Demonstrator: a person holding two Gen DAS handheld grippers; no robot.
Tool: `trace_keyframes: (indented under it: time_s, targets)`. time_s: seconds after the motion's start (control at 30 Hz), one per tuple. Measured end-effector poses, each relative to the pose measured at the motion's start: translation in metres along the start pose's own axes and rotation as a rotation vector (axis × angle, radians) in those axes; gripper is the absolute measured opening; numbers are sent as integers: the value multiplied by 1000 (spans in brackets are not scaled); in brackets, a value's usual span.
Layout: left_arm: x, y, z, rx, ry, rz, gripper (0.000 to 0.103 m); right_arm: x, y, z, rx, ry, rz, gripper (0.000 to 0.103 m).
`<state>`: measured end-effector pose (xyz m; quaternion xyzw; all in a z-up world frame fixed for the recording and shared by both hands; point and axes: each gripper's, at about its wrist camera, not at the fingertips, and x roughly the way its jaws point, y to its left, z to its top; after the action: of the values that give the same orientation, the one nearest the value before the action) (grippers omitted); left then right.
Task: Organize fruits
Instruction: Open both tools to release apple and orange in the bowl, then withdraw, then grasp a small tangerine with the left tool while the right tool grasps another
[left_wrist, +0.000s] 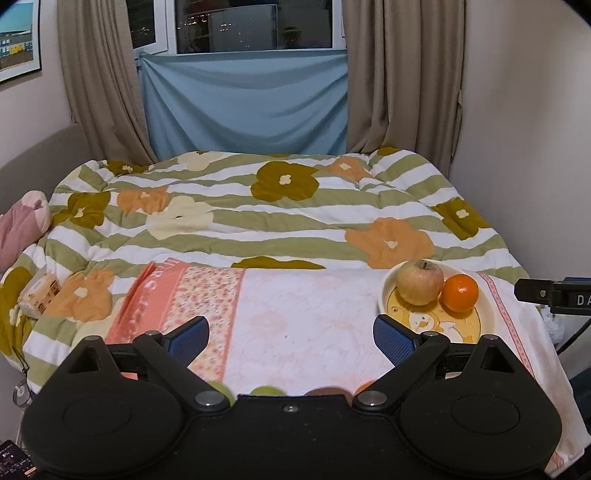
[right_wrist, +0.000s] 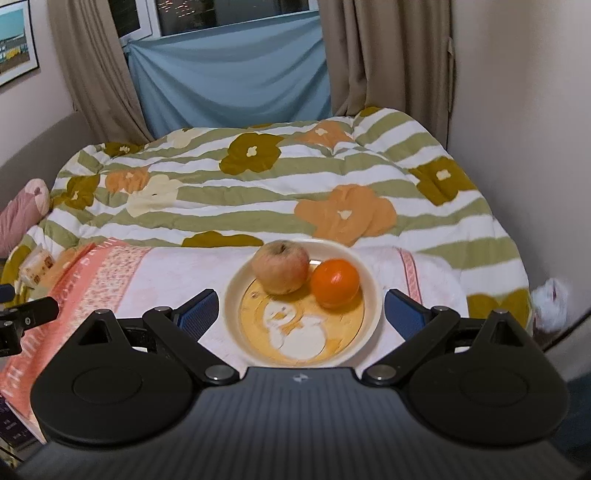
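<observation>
Facing the cream round plate with a yellow cartoon print (right_wrist: 371, 295), the right gripper (right_wrist: 301, 308) has its blue-padded fingers spread wide and holds nothing; the plate sits straight ahead of it, between the two pads and just beyond them. On the plate's far half rest a pale reddish-yellow apple (right_wrist: 280, 271) and a glossy round orange (right_wrist: 334, 282), touching each other, the apple to the left and the orange to the right. The plate lies on a pink and white floral towel (right_wrist: 177, 273) spread over the near edge of a green-striped flowered quilt (right_wrist: 258, 192).

The left gripper (left_wrist: 291, 338) is likewise open and empty, pointing at bare towel (left_wrist: 295, 295). From it, the same plate (left_wrist: 384, 295) with the apple (left_wrist: 419, 282) and orange (left_wrist: 460, 293) lies off to the right, past its right pad. Just under its body, at the near edge of the towel, the tops of several more fruits peek out: greenish ones (left_wrist: 266, 390) and a brownish one (left_wrist: 325, 391), mostly hidden, so their kind cannot be told.

So the relation that matters is this: the loose fruits lie close below the left gripper, while the plate is squarely in front of the right one. The left gripper appears better placed to pick, the right to receive or steady the plate. The fruits are round, with no long axis to align to.
</observation>
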<state>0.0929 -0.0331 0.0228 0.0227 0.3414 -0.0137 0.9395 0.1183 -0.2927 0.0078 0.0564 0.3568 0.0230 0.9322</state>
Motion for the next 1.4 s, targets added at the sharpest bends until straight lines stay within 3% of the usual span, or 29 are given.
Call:
trace_keyframes:
  time_s: [0.4, 0.77, 1.07, 1.4]
  targets:
    - [-23, 39, -38, 0, 29, -70, 98, -42, 40, -54, 37, 19, -49, 103]
    - [-2, 43, -97, 163, 109, -193, 97, -34, 64, -122, 108, 70, -74, 103]
    - [32, 29, -134, 302, 151, -281, 86, -9, 84, -161, 110, 99, -70, 103]
    - [54, 13, -157, 386, 182, -323, 64, 20, 99, -177, 97, 132, -35, 103]
